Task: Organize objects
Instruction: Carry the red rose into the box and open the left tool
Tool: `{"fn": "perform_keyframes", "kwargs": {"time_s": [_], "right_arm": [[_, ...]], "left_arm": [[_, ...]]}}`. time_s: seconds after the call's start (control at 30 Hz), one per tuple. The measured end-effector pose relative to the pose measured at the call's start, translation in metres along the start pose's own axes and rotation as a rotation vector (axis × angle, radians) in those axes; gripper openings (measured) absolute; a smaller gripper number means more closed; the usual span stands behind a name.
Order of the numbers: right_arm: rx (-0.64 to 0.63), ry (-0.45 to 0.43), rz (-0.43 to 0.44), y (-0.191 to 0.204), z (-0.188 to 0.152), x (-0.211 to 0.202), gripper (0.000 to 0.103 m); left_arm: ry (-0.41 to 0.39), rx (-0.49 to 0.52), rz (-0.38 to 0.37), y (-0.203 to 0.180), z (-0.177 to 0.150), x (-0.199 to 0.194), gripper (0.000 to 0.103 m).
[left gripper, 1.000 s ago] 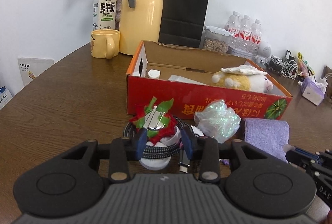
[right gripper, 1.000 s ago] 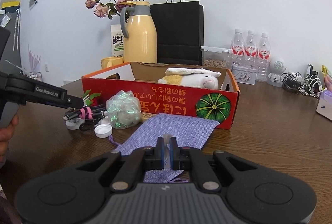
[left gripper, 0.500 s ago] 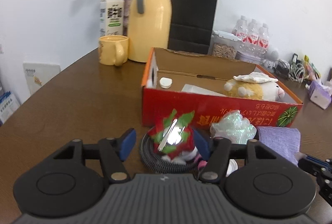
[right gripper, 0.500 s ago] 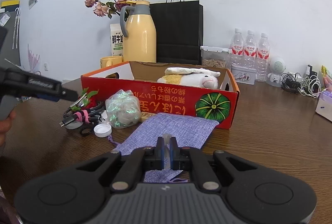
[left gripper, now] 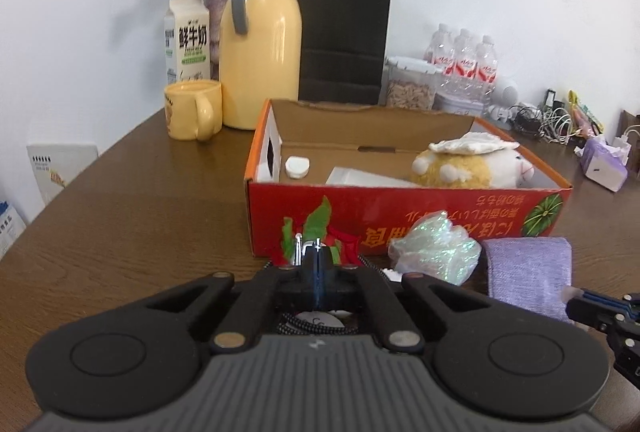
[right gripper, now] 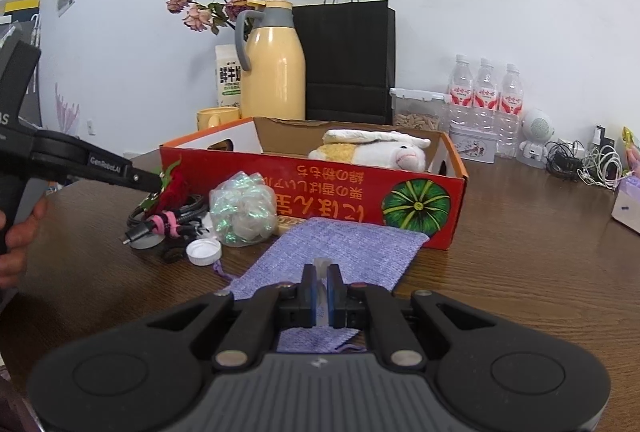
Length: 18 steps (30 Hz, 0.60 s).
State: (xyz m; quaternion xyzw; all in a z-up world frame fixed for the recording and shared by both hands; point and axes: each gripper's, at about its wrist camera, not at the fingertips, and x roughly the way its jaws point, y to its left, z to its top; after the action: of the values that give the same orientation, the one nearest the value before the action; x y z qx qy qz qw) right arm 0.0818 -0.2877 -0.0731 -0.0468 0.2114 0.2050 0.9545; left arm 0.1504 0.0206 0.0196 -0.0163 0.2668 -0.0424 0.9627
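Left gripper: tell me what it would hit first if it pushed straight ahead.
The left gripper, shut on the red-and-green clip, would likely carry it into the red box's front wall; depth is unclear.

So my left claw (left gripper: 317, 259) is clamped on the clip (left gripper: 316, 236), a red fabric flower thing with green leaves and a shiny metal clasp, standing up out of the tips. Right under the claw there's a coiled black cable (right gripper: 172, 214) with a pink strap. Just right of the tips sits a crinkly iridescent wrapper ball (left gripper: 436, 252), and a white cap (right gripper: 204, 251) lies on the table beside it. Further right is the flat purple pouch (left gripper: 528, 274), its near end under my right claw (right gripper: 320, 282). Straight ahead of both claws is the open red box (left gripper: 400, 222), with a plush (left gripper: 468, 164) lying on its side in the right end and a small white lid (left gripper: 297, 166) in the left corner.
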Motion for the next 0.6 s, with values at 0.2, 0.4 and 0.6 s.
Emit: {"fn": "perform_keyframes", "kwargs": {"time_s": [0.2, 0.4, 0.6], "right_arm": [[-0.019, -0.055, 0.021, 0.003, 0.020, -0.004, 0.005], [-0.051, -0.132, 0.034, 0.008, 0.058, 0.007, 0.005], [-0.082, -0.173, 0.040, 0.014, 0.097, 0.038, 0.005]], "left_arm": [[-0.066, 0.013, -0.025, -0.004, 0.013, -0.019, 0.001], [-0.142, 0.039, -0.045, -0.012, 0.039, -0.024, 0.001], [-0.180, 0.020, -0.054, -0.018, 0.067, -0.005, 0.001]]}}
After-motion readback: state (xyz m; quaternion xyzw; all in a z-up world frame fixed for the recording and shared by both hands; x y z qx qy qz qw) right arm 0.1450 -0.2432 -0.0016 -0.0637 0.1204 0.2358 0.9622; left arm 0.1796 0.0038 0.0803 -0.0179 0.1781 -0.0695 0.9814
